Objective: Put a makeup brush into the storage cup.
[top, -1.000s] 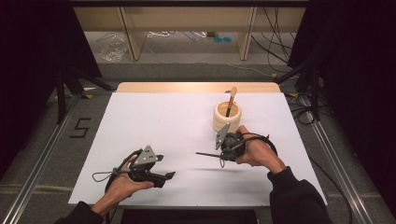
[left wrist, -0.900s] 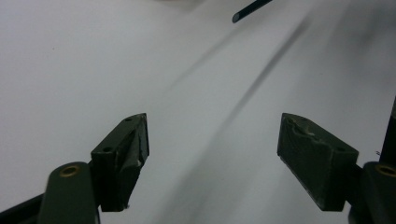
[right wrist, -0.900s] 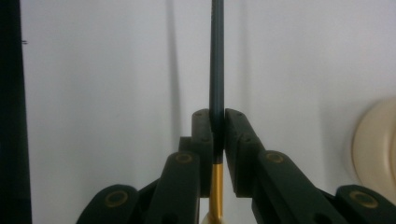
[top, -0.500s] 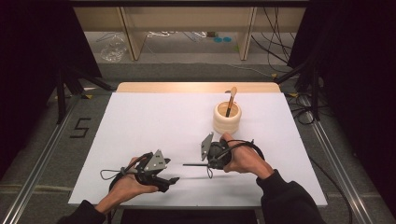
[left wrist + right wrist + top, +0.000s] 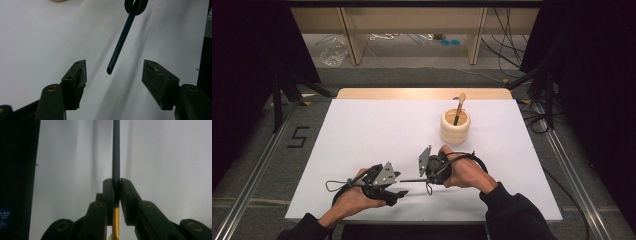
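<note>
**Brush handed from right to left**

Since a second ago, the right gripper (image 5: pixel 428 176) has carried the brush (image 5: pixel 411 180) away from the cup (image 5: pixel 455 127) and down toward the left gripper (image 5: pixel 398 192). Its jaws are pressed tight on the brush, up near the gold band (image 5: pixel 115 220), and the dark handle sticks out over the white table (image 5: pixel 362 130). From the left gripper view, the tip of the handle (image 5: pixel 110 70) hangs between the two pads (image 5: pixel 76 77), which stand apart and do not touch it. Those jaws have just been closing in on it. Another brush (image 5: pixel 459 107) stands in the cup, well behind both hands.

I think this is the hand-over step. Next the left jaws need to close on the handle before the right ones let go, or the brush could drop.
</note>
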